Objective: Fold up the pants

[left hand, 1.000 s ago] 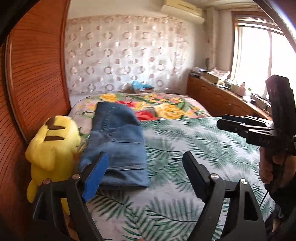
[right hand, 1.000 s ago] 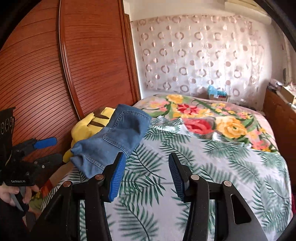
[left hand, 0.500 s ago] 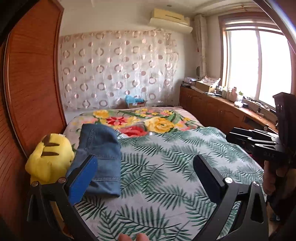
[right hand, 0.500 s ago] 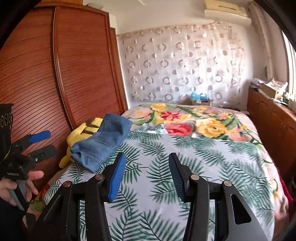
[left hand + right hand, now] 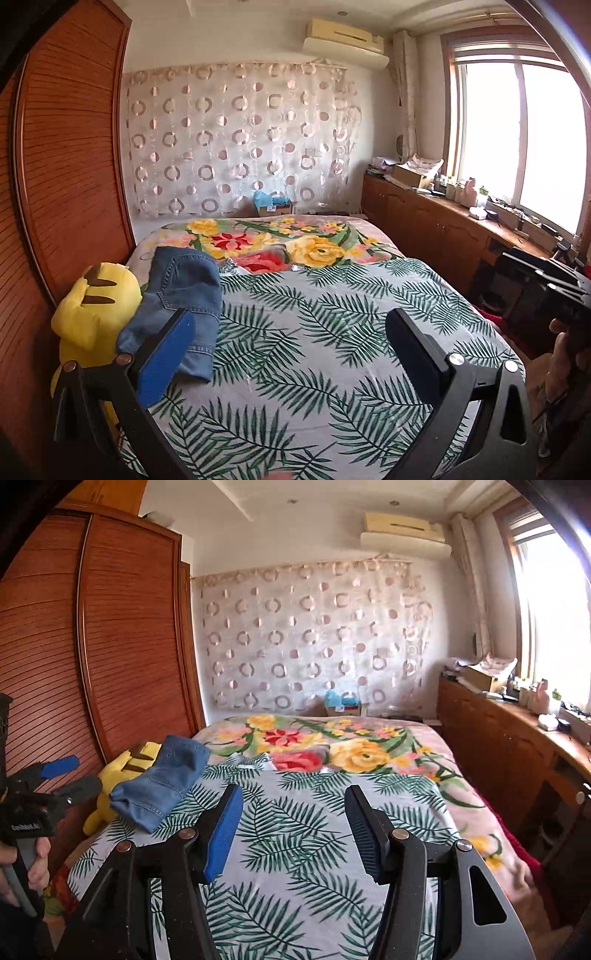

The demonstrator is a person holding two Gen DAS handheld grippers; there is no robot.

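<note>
The blue denim pants [image 5: 177,306] lie folded in a compact stack at the left side of the bed, leaning on a yellow plush toy [image 5: 92,314]. They also show in the right wrist view [image 5: 162,786]. My left gripper [image 5: 288,347] is open and empty, held above the bed's near end, back from the pants. My right gripper [image 5: 291,823] is open and empty over the bed's middle. The left gripper also shows at the left edge of the right wrist view [image 5: 70,779], and the right gripper's body at the right edge of the left wrist view [image 5: 546,284].
The bed carries a leaf-print sheet [image 5: 332,332] and a flowered blanket [image 5: 280,243] at its far end. A slatted wooden wardrobe [image 5: 110,646] stands along the left. A wooden cabinet [image 5: 436,225] with clutter runs under the window at right.
Both grippers have pulled back and risen away from the folded pants, so the bed and room look smaller and farther. The left gripper's jaws have spread wider. The pants lie still.
</note>
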